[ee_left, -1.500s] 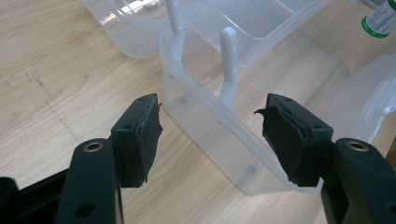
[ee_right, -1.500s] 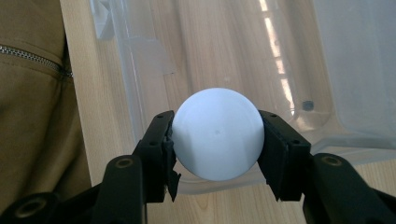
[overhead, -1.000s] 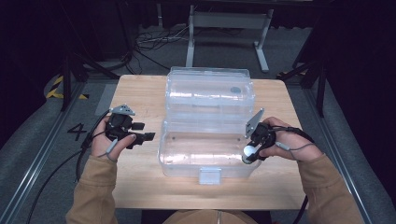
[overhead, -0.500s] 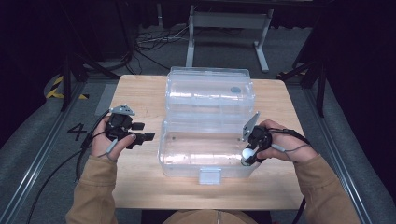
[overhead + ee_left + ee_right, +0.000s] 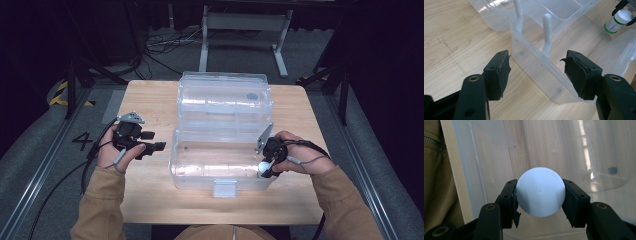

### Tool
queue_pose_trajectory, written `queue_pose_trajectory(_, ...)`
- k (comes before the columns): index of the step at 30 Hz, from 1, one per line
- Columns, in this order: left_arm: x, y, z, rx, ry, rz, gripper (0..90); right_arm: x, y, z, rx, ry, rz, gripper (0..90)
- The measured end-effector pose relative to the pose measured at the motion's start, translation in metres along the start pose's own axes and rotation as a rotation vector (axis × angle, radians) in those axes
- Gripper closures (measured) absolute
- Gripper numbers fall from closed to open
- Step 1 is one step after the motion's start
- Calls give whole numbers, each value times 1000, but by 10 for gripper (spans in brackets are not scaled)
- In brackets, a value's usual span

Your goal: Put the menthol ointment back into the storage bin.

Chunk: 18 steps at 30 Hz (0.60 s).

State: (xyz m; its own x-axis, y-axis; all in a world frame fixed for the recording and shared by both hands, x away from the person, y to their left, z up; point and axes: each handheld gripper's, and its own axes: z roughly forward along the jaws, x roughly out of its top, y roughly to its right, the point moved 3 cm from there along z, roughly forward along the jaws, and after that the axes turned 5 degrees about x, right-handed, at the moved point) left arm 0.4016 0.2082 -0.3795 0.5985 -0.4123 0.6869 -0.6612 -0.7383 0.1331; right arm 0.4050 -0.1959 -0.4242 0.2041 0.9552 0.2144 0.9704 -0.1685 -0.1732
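On the wooden table, a clear plastic storage box lies open, its hinged lid folded back on the far side and a white latch at the near edge. The right gripper, held in the person's right hand, is over the right end of the box; its jaws are clamped on a small white-capped bottle. In the right gripper view the round white cap sits squarely between the two black pads, with the clear box wall and the wood beneath seen behind it. The left gripper, held in the left hand, rests over the table just beside the left wall of the box, not touching it. In the left gripper view its jaws stand well apart and hold nothing; between them appear the box wall and a white handle post. Farther off, the bottle's green-edged label is visible.
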Motion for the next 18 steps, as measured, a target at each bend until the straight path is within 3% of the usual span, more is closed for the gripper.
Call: queue_pose_trajectory(18, -1, 0, 0, 0, -2, -5, 370, 4, 2, 11, 9, -40, -5, 503)
